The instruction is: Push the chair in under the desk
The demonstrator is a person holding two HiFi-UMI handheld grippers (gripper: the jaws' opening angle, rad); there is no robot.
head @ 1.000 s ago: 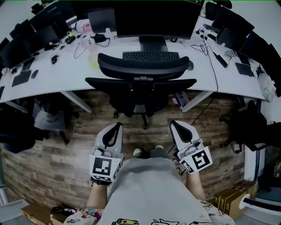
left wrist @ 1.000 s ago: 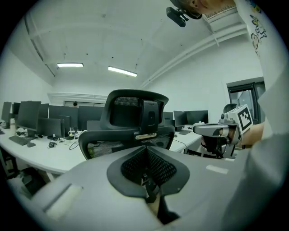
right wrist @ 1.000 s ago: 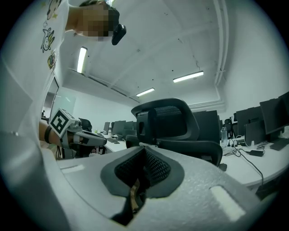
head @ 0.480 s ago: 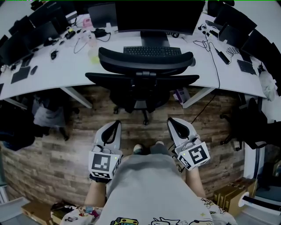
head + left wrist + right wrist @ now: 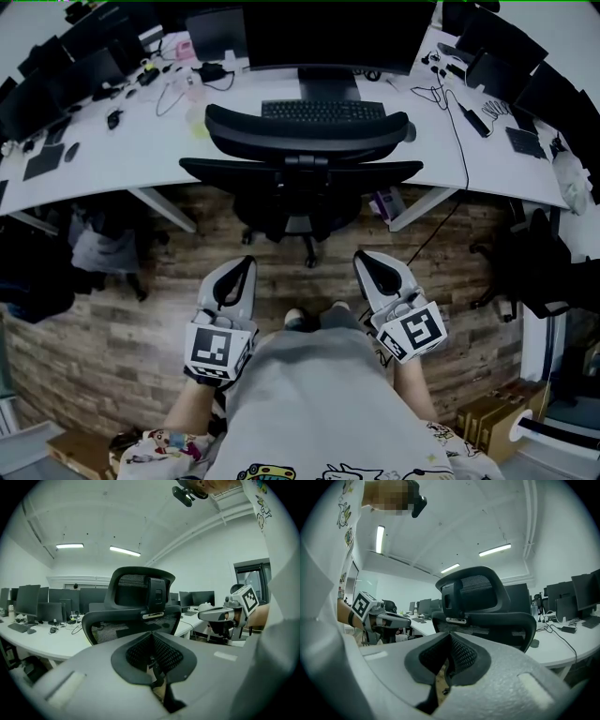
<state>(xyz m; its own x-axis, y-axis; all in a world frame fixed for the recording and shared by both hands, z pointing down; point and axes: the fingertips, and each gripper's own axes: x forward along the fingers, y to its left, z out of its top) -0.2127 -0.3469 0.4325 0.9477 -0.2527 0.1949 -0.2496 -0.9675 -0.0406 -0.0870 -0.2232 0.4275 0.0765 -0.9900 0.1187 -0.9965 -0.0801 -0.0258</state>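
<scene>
Both hands were held low at the person's waist, each gripper pointing forward at the chair [image 5: 305, 178]. The left gripper [image 5: 246, 263] had its jaws pressed together with nothing between them; the right gripper [image 5: 360, 257] was the same, closed and empty. Neither touched the chair, and both stood well apart from its backrest. Judgement: closed jaws give a blunt front suited to pushing rather than grasping, and one gripper on each side of the centre line would keep a wheeled chair from swivelling.

The chair faced the desk [image 5: 122, 159], centred on the keyboard [image 5: 323, 111] and monitor [image 5: 328, 37]. From the head view its backrest and headrest lay over the desk's front edge, and its base [image 5: 302, 234] stood on the floor just in front. The seat seemed partly under the desk. How far could not be told.

Surface and room: the floor [image 5: 112, 319] was of wood-look planks. The desk was long, white and curved, with cables and small devices on it, and further monitors stood to either side. Strip lights [image 5: 125, 551] ran along a white ceiling.
</scene>
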